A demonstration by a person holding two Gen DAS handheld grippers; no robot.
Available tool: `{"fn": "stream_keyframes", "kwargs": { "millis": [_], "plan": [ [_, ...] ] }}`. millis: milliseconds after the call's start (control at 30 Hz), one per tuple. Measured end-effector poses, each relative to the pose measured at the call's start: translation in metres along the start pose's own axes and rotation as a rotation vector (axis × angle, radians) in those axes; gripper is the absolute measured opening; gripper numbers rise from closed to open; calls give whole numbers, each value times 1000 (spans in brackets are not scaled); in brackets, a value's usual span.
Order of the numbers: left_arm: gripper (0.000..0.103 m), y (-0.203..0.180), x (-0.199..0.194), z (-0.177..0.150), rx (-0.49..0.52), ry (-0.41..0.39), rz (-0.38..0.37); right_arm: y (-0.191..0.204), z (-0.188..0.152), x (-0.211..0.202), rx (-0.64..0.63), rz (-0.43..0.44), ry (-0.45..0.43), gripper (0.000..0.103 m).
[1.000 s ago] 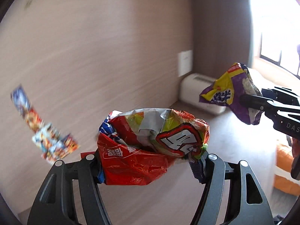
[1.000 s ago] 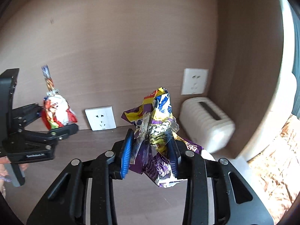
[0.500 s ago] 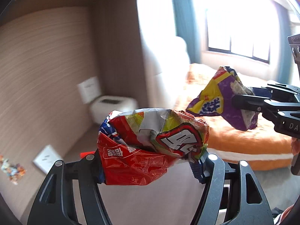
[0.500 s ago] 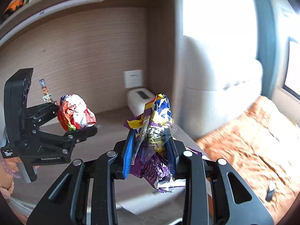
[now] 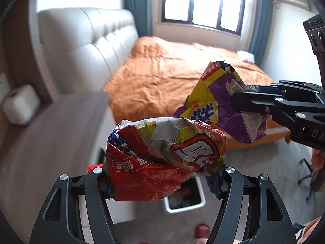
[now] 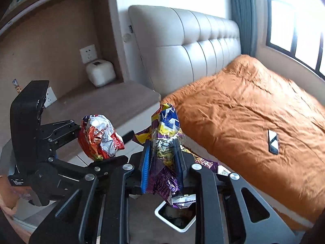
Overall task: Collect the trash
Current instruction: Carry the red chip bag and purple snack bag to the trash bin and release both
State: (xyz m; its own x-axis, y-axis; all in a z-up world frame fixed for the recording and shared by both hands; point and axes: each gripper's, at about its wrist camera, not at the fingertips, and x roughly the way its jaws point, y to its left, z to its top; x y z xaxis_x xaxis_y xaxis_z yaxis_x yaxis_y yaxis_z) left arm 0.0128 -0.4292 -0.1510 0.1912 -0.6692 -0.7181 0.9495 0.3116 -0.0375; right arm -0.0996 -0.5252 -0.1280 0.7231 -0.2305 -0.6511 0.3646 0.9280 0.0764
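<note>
a bedroom in a home. a bed (image 6: 254, 109) with a rumpled orange cover fills much of the room, backed by a tall padded cream headboard (image 6: 189, 46). beside it a built-in wooden desk (image 6: 105, 101) sits in a wood-panelled alcove with wall sockets (image 6: 87, 53) and a small white appliance (image 6: 100, 72). a dark-framed window (image 5: 203, 2) with teal curtains (image 5: 138, 6) lets in daylight. on the floor by the bed stands a small white waste bin (image 5: 185, 199), and slippers (image 5: 202, 230) lie nearby.

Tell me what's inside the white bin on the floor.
The white rectangular bin already holds some dark crumpled rubbish, too dim to identify. The red crumpled snack bag covers part of its opening.
</note>
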Motion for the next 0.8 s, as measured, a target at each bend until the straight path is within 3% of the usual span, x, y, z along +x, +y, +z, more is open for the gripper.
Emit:
{"fn": "stream_keyframes", "kwargs": {
  "millis": [300,667,700,767,800],
  "plan": [
    [66,-44,136,-76,41,156,-134,-60,-95,79,144,-50,132,23],
    [67,-61,303,-193,42,275,-243,-97,-220,213,260,10,194,23],
    [70,-59,319,-205,29,276,-252,-100,-232,225,269,8,197,23],
    [86,-52,349,-226,-15,299,-294,-105,-255,247,287,20,207,31],
    [99,-50,358,-234,-28,309,-302,-108,-269,264,291,35,230,53]
  ]
}}
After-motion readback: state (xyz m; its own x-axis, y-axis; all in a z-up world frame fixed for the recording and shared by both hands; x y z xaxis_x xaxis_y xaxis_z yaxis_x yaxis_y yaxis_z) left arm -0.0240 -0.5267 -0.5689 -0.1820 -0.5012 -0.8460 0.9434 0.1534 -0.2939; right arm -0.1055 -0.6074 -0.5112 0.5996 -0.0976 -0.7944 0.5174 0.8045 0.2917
